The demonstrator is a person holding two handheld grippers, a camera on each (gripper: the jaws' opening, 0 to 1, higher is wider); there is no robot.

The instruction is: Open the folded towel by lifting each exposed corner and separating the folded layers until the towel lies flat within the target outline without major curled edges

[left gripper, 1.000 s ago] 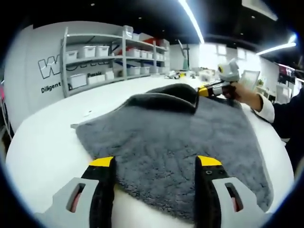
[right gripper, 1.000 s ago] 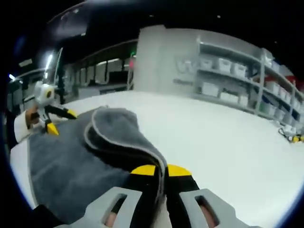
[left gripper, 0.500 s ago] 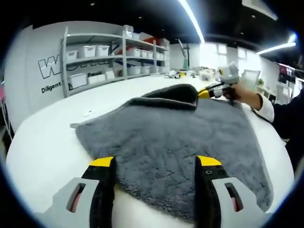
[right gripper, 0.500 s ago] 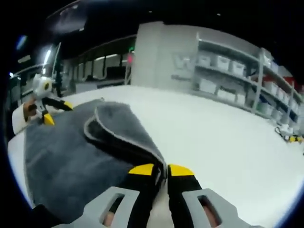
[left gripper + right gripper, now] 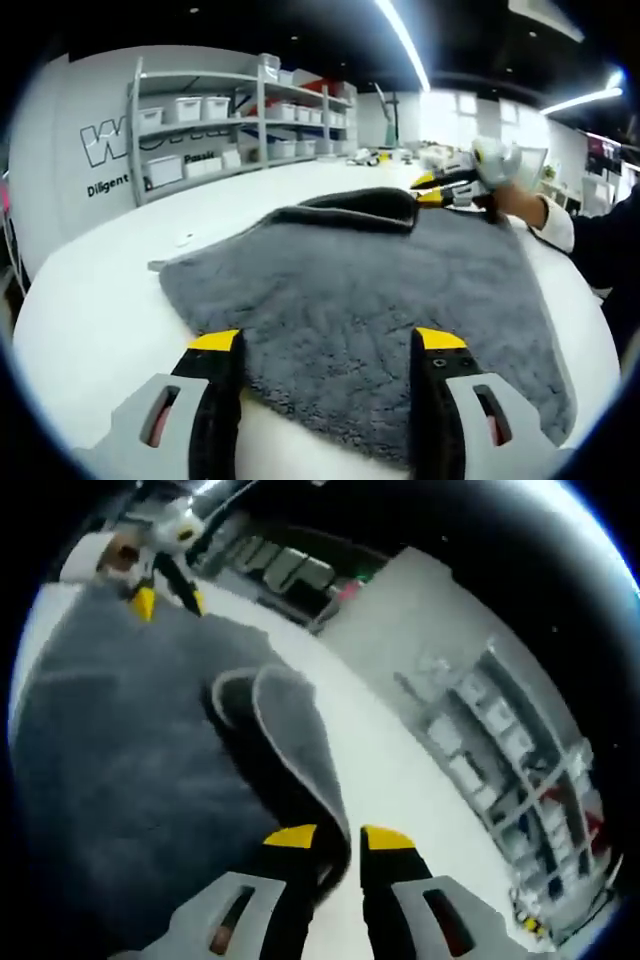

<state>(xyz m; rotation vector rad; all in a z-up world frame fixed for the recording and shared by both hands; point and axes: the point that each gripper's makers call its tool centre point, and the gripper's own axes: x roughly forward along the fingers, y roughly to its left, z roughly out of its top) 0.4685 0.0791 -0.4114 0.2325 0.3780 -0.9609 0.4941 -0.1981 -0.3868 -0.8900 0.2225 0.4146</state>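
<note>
- Left gripper view: the left gripper (image 5: 327, 345) hovers with jaws wide over the near edge of the grey towel (image 5: 350, 300), which is spread on the white table (image 5: 90, 310); the far corner is curled over.
- Right gripper view: the right gripper (image 5: 338, 837) pinches that curled hem between narrow jaws. Best to carry the corner outward and low, then let go once it lies flat.

Grey towel (image 5: 360, 290) with paler edging lies on a white table (image 5: 90, 310).

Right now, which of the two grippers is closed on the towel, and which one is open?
The right gripper has its yellow-tipped fingers closed on the folded edge of the fluffy grey towel. The left gripper is open, holding nothing.
</note>
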